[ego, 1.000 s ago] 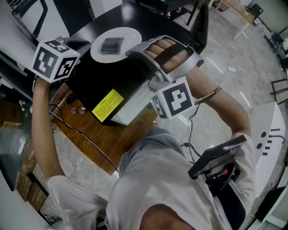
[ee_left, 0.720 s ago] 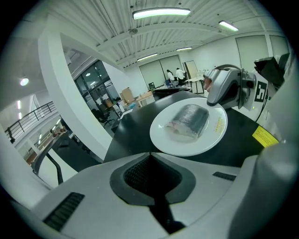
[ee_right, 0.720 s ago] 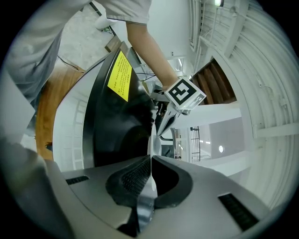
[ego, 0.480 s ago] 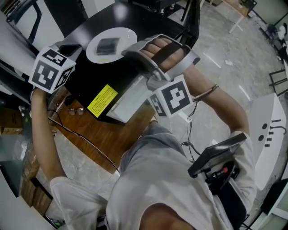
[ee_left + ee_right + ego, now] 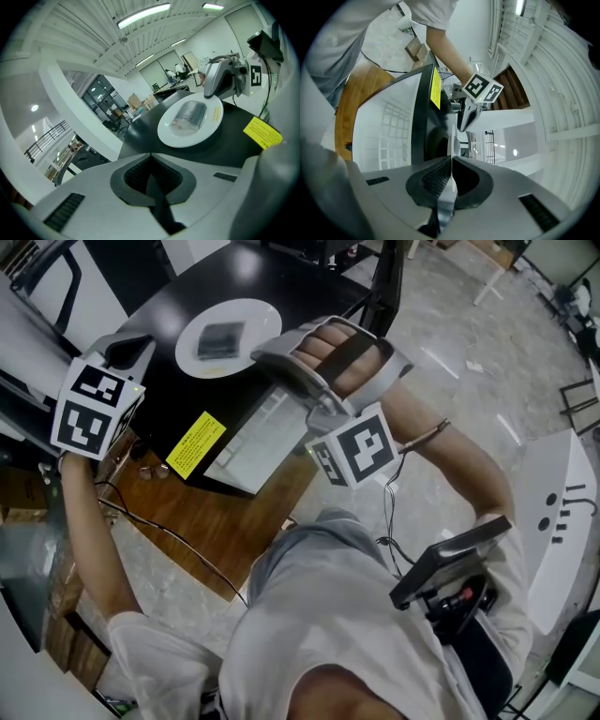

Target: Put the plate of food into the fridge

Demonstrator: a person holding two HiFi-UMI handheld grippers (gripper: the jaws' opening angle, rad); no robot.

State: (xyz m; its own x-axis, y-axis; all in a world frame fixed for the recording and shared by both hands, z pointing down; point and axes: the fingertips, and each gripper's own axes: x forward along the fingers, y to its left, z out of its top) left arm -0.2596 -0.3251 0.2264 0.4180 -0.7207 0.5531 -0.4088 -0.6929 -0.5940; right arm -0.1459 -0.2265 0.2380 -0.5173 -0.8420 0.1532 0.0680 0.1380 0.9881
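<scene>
Right gripper: jaws closed on the near rim of the white plate, which shows edge-on as a thin pale line pinched between the pads in the right gripper view. In the head view this gripper reaches in from the right, with the person's hand wrapped through its handle. Left gripper: jaws together with nothing between them. It is positioned at the left edge of the fridge top, pointing toward the plate but clear of it. The plate sits flat on the black top surface of the fridge, toward its left half. On the plate lies one portion of wrapped food, greyish under clear film, roughly central on the dish. A yellow label is fixed at the near edge of the black top, well apart from the plate. Just beside the label is a white panel with ribbed lines; whether it is the door's inner face cannot be confirmed. Below the fridge is a wooden board, with a dark cable trailing across it.
</scene>
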